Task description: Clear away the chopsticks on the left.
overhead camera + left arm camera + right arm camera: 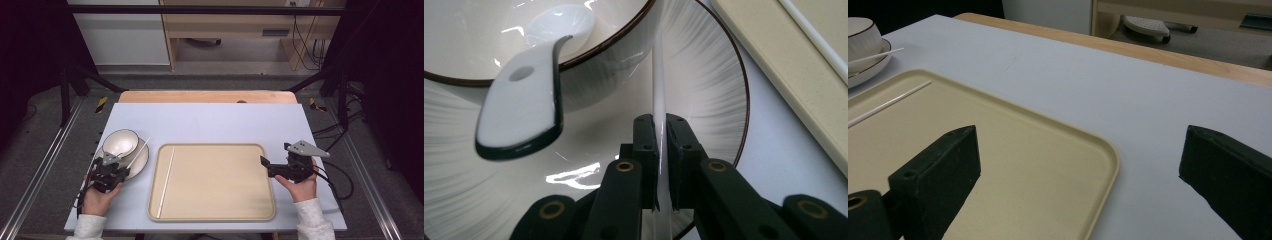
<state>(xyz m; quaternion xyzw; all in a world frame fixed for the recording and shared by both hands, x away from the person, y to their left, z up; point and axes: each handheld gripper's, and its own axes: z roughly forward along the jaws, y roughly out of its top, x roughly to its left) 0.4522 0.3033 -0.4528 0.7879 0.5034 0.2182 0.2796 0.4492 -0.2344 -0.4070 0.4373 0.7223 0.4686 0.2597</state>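
A white bowl (pixel 120 142) with a dark rim stands on a ribbed white plate (pixel 140 164) at the left of the table. A white spoon (pixel 521 102) with a dark edge leans out of the bowl (pixel 469 35). My left gripper (pixel 125 168) is shut on a white chopstick (pixel 659 85) that lies across the plate (pixel 714 90). A second chopstick (pixel 166 181) lies along the left side of the beige tray (pixel 220 185). My right gripper (pixel 275 154) hovers at the tray's right edge, open, with nothing between its fingers (pixel 943 170).
The pale blue table top (pixel 215 122) lies bare behind the tray, with a wooden strip (pixel 207 96) at its far edge. Beyond it are dark frame posts, cabinets and cables on the floor. The tray (pixel 1048 160) is bare at its middle and right.
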